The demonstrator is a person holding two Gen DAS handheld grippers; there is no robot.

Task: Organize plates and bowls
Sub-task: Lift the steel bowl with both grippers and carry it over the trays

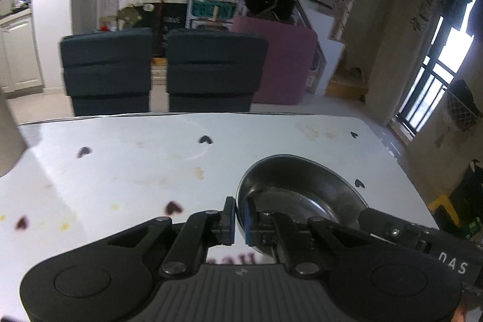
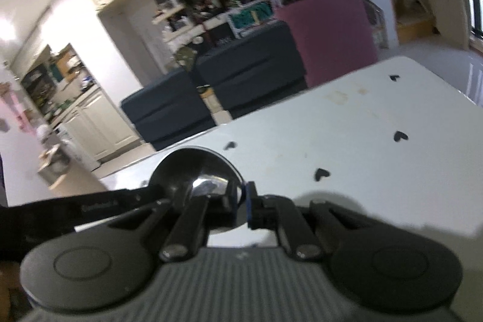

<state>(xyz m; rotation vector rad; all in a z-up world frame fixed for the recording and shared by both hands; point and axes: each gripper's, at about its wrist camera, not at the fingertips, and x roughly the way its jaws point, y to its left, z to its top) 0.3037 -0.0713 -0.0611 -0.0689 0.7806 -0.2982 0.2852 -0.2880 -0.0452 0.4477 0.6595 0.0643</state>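
Now | L gripper jaws pinch steel bowl rim | R gripper jaws clamp rim too

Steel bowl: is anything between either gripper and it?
No. The left gripper is shut on the steel bowl at its near rim, and the right gripper is shut on its opposite rim. The table around it shows only heart stickers and stains.
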